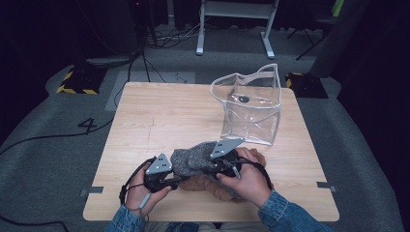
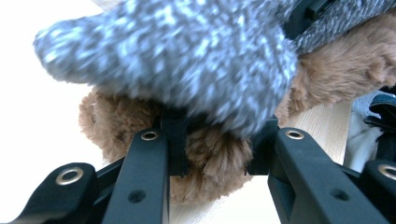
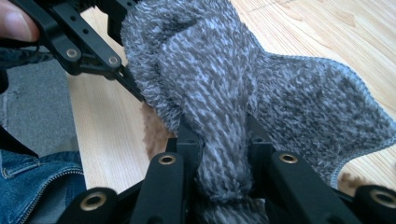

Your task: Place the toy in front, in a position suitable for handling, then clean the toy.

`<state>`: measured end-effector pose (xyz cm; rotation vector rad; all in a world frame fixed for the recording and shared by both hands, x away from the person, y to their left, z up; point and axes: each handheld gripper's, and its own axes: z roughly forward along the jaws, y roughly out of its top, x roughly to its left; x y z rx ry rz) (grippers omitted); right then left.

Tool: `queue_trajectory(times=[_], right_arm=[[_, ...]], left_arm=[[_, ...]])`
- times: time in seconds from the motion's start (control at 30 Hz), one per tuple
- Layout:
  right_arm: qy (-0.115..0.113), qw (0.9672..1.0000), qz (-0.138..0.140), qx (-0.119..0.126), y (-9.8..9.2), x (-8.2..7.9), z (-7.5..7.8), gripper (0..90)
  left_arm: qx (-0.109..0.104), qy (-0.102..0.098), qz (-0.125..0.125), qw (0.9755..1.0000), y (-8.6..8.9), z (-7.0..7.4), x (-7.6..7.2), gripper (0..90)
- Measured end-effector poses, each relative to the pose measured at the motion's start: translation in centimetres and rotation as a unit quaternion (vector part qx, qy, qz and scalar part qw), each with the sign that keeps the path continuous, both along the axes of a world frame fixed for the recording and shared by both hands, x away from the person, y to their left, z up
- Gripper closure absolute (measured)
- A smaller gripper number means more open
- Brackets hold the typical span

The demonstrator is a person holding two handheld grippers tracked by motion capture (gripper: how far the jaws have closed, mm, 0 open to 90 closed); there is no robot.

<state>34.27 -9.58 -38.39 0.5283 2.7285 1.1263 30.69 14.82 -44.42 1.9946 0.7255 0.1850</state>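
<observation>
A brown plush toy (image 1: 208, 186) lies near the table's front edge, with a grey knitted cloth (image 1: 193, 157) draped over it. My left gripper (image 1: 174, 180) comes in from the left. In the left gripper view its jaws (image 2: 217, 144) close on a lump of the brown plush toy (image 2: 215, 163) under the grey knitted cloth (image 2: 177, 56). My right gripper (image 1: 207, 166) reaches in from the right. In the right gripper view it (image 3: 224, 144) is shut on a bunched fold of the grey knitted cloth (image 3: 299, 102), and a bit of the plush toy (image 3: 156, 133) shows beneath.
A clear plastic bag (image 1: 251, 104) stands open and upright at the table's far right. The wooden table (image 1: 159, 116) is bare across its left and middle. Cables and a white desk frame (image 1: 237, 24) sit on the floor beyond.
</observation>
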Motion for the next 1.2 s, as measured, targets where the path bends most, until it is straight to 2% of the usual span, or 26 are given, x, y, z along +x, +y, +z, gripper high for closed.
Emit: queue_trajectory(times=[0.17, 0.2, 0.27, 0.43, 0.47, 0.53, 0.6, 0.73, 0.83, 1.2], right_arm=[[-0.001, 0.9998, -0.018, 0.001, -1.5, -0.1, 0.5, 75.1], [-0.005, 0.9998, -0.02, 0.0, -1.9, 0.0, 0.5, 75.2], [0.002, 0.9994, -0.035, 0.001, -2.8, -0.1, 0.5, 75.2], [-0.003, 0.9988, -0.047, -0.01, -5.0, -0.2, 0.3, 75.2], [0.003, 0.9985, -0.055, -0.004, -5.3, -0.3, 0.3, 75.2], [-0.001, 0.9983, -0.059, -0.006, -6.2, -0.4, 0.4, 75.2], [-0.007, 0.9977, -0.066, -0.01, -7.0, -0.5, 0.6, 75.2], [0.001, 0.9965, -0.084, -0.007, -8.7, -0.7, 0.6, 75.2], [0.003, 0.9954, -0.096, -0.006, -10.0, -0.9, 0.5, 75.1], [0.012, 0.9908, -0.135, 0.0, -14.4, -1.7, -0.4, 75.1]], left_arm=[[0.003, -0.002, 0.002, 1.0, 0.1, 0.1, 0.0, 68.6], [0.001, -0.002, 0.0, 1.0, 0.1, 0.0, 0.0, 68.9], [0.0, 0.001, 0.001, 1.0, 0.2, 0.0, 0.0, 69.4], [-0.004, 0.001, 0.004, 1.0, 0.3, 0.0, 0.1, 69.7], [-0.002, 0.001, 0.003, 1.0, 0.3, 0.1, 0.1, 69.7], [0.0, -0.001, 0.003, 1.0, 0.3, 0.1, 0.1, 69.7], [-0.003, 0.001, 0.003, 1.0, 0.3, 0.1, 0.1, 69.7], [-0.001, -0.003, 0.004, 1.0, 0.4, 0.1, 0.2, 69.7], [-0.004, 0.002, 0.002, 1.0, 0.4, 0.1, 0.1, 69.6], [-0.006, 0.003, 0.001, 1.0, 0.4, 0.1, 0.1, 69.2]])
